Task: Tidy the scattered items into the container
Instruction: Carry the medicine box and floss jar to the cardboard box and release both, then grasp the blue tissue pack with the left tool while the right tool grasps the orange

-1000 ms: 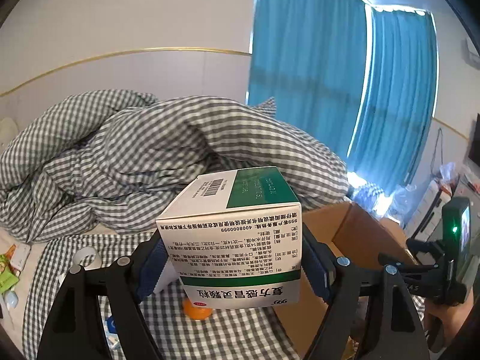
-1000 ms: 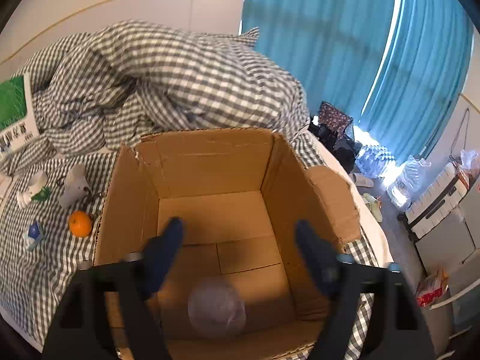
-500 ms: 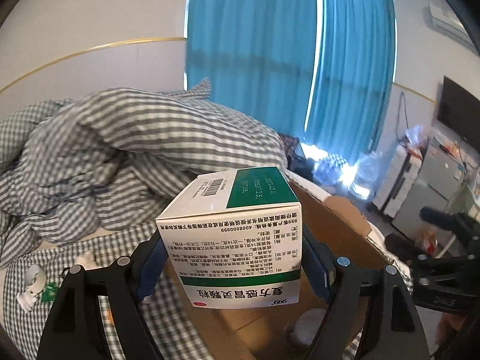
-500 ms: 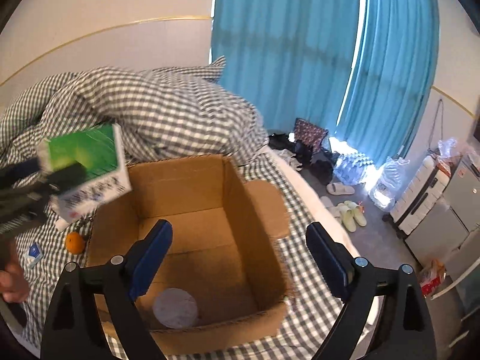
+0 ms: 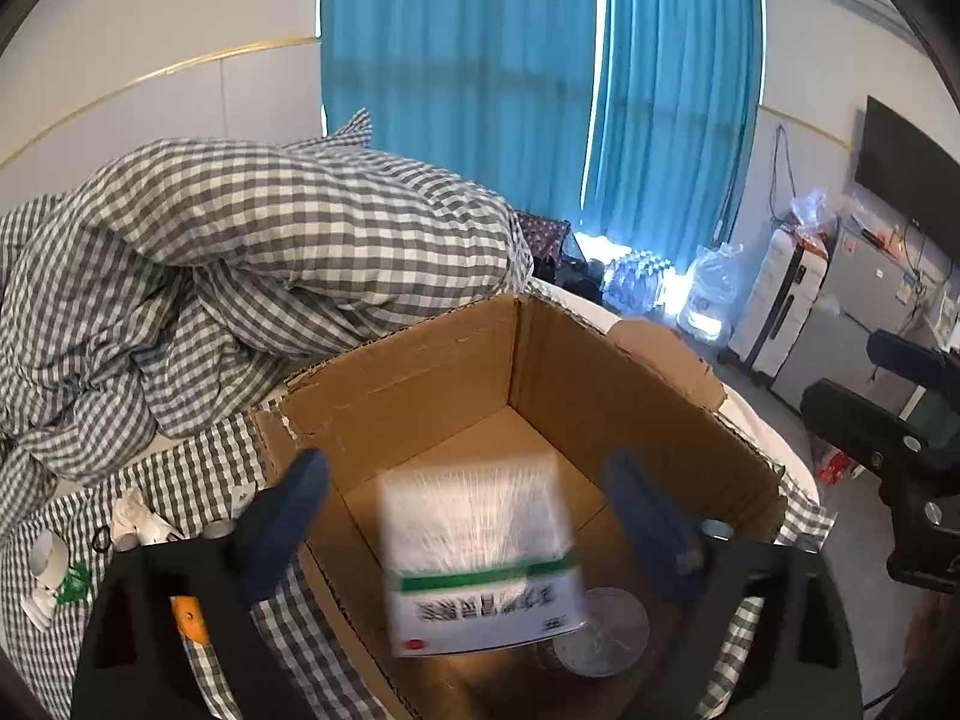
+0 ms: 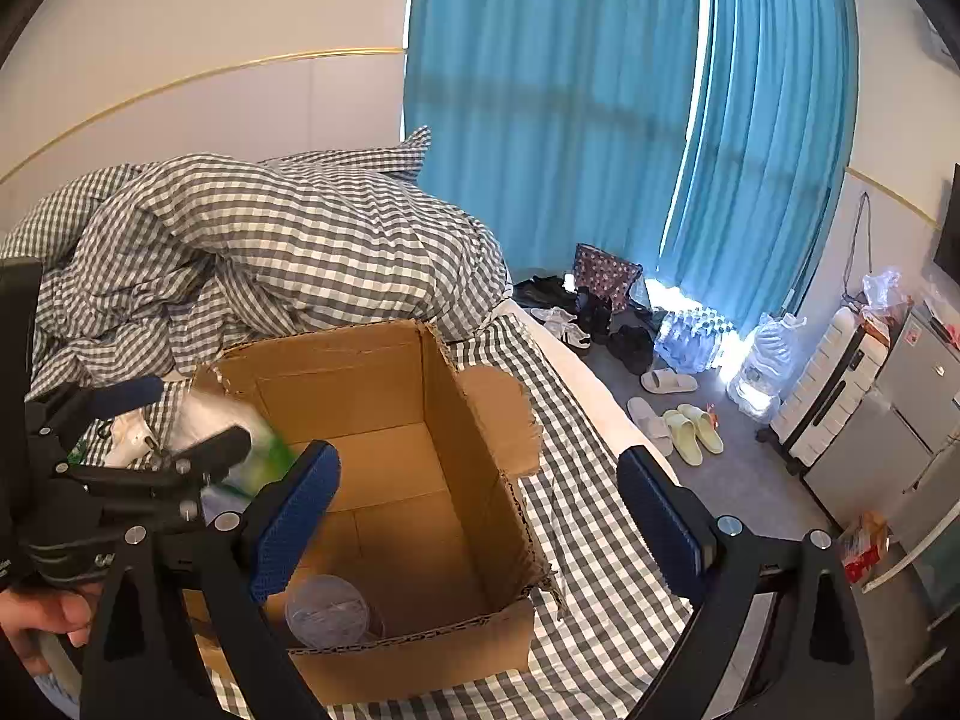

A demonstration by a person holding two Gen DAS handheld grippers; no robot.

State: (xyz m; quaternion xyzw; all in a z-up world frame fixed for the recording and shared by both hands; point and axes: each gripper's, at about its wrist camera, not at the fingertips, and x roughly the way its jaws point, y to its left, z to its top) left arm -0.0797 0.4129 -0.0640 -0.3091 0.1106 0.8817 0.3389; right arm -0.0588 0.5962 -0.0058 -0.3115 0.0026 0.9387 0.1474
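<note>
Carton (image 5: 420,396) on bed (image 6: 576,420), open-topped, stiff. Box (image 5: 480,552) blurred, dropping into carton between left fingers (image 5: 282,528), just spread apart, clear of it; light, rigid, best pinched across flat sides. Right fingers (image 6: 294,516) apart, empty. Lid (image 5: 606,630) inside carton.

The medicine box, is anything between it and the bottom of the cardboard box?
Nothing visible blocks the medicine box; it is inside the cardboard box opening, clear of the left tongs. A clear lidded cup sits on the floor beside it.
</note>
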